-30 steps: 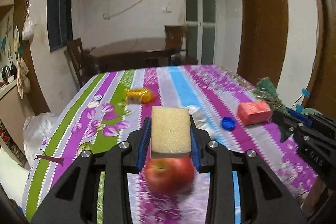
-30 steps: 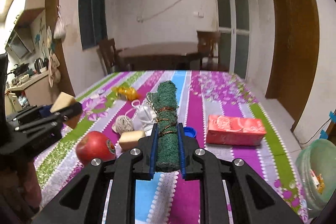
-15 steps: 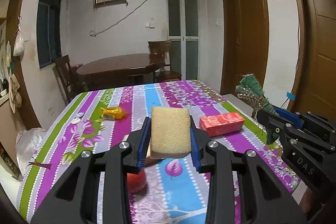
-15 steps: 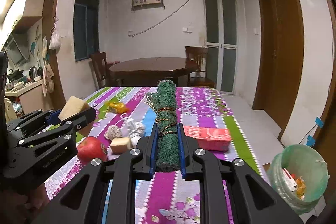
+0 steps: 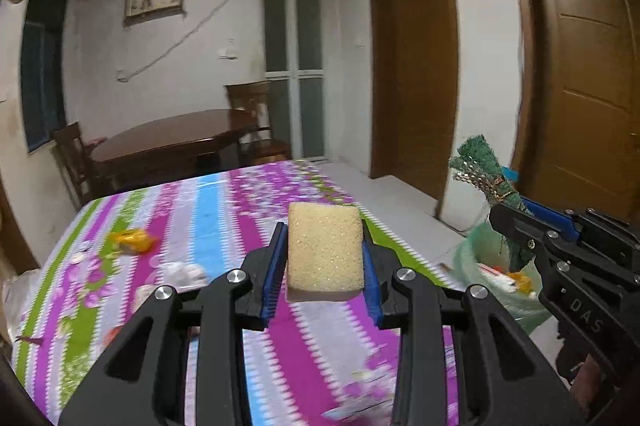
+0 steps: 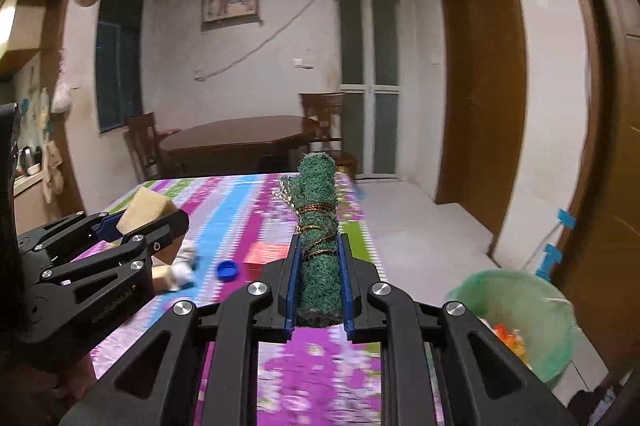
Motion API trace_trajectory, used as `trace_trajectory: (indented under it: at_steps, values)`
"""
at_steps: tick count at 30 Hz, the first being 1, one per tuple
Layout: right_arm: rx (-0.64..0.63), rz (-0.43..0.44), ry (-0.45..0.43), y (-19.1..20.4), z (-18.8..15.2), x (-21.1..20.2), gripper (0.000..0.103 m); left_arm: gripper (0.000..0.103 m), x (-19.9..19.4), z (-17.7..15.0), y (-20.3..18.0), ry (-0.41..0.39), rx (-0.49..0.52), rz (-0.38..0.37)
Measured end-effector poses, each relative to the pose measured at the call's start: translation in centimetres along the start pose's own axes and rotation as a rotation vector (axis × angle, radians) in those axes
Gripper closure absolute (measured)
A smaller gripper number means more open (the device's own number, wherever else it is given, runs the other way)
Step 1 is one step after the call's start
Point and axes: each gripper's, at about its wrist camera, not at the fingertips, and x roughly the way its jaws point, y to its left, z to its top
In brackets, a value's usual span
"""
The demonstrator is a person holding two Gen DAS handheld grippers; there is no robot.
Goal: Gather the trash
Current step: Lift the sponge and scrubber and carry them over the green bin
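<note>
Your left gripper [image 5: 325, 258] clamped on yellow sponge [image 5: 325, 251], held above table [image 5: 224, 210], near its right edge. Your right gripper [image 6: 319, 286] clamped on rolled green scourer [image 6: 319, 226], wire wound round its middle. Green bin [image 6: 516, 314] on floor beyond table's right edge, trash inside. On table: blue cap [image 6: 228, 270], red box [image 6: 266, 253], orange wrapper [image 5: 134, 240] toward far left.

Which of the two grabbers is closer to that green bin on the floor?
The right one. The right gripper, clamped on a green scrubber roll, is beside the green bin at the table's edge. The left gripper, holding a yellow sponge, is farther away, over the tablecloth.
</note>
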Motion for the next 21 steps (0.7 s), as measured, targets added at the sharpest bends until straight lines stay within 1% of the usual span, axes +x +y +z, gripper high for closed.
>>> trace_trajectory:
  at_steps: [5,10,14,18,21]
  values:
    - [0.024,-0.092,0.013,-6.5,0.1,-0.4,0.085,0.071,2.6,0.7,-4.6,0.015,0.039,-0.071]
    - [0.063,-0.166,0.042,-13.0,-0.3,0.0,0.085,0.071,5.7,1.1,-9.8,0.046,0.077,-0.143]
    - [0.093,-0.225,0.084,-18.6,-1.2,0.6,0.085,0.071,8.0,1.3,-13.4,0.073,0.104,-0.191]
    - [0.126,-0.255,0.142,-22.9,-2.2,2.3,0.085,0.071,10.3,1.3,-16.3,0.112,0.125,-0.235]
    - [0.153,-0.273,0.19,-25.7,-3.3,3.8,0.085,0.071,12.3,0.8,-18.8,0.155,0.145,-0.265]
